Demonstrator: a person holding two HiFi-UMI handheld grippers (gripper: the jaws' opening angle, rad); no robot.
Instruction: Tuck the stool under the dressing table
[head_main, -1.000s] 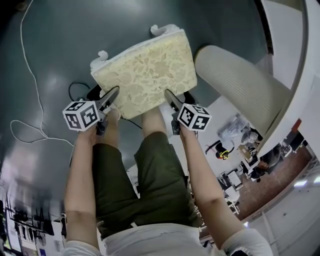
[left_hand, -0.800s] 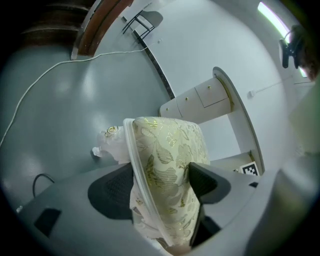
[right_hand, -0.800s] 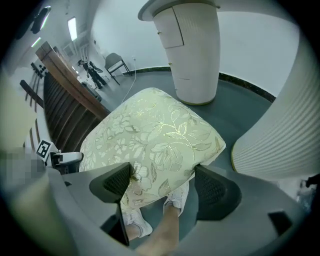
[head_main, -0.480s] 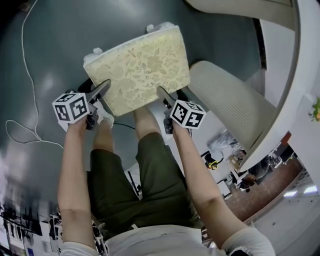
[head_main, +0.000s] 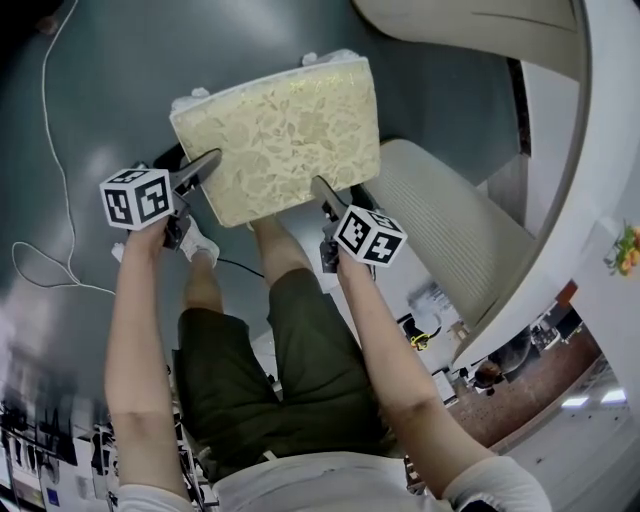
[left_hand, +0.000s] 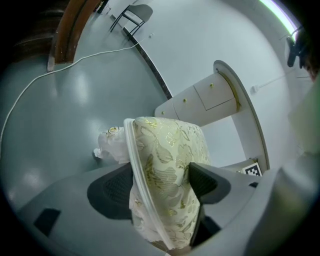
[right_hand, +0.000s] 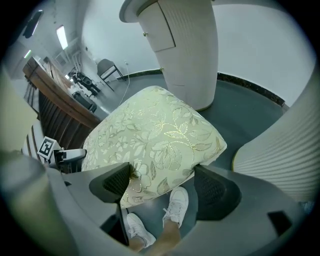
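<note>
The stool (head_main: 280, 130) has a cream cushion with a gold leaf pattern and white carved legs, and it stands over the grey floor beside the white dressing table (head_main: 450, 220). My left gripper (head_main: 205, 165) is at its near left side. In the left gripper view the cushion's piped edge (left_hand: 170, 160) fills the gap, and the left gripper (left_hand: 160, 185) is shut on it. My right gripper (head_main: 325, 195) is at the near right corner. In the right gripper view that corner of the stool (right_hand: 155, 135) spans the wide-set tips of the right gripper (right_hand: 162, 182).
The dressing table's ribbed pedestal (right_hand: 185, 50) and drawers (left_hand: 210, 95) rise just beyond the stool. A white cable (head_main: 50, 150) trails over the floor at left. The person's legs and white shoes (right_hand: 177, 205) are under the near edge. A dark wooden counter (right_hand: 55, 115) stands further off.
The head view has swung, so more of the dressing table's top shows at the upper right. Both grippers keep the same hold on the stool and have barely moved.
</note>
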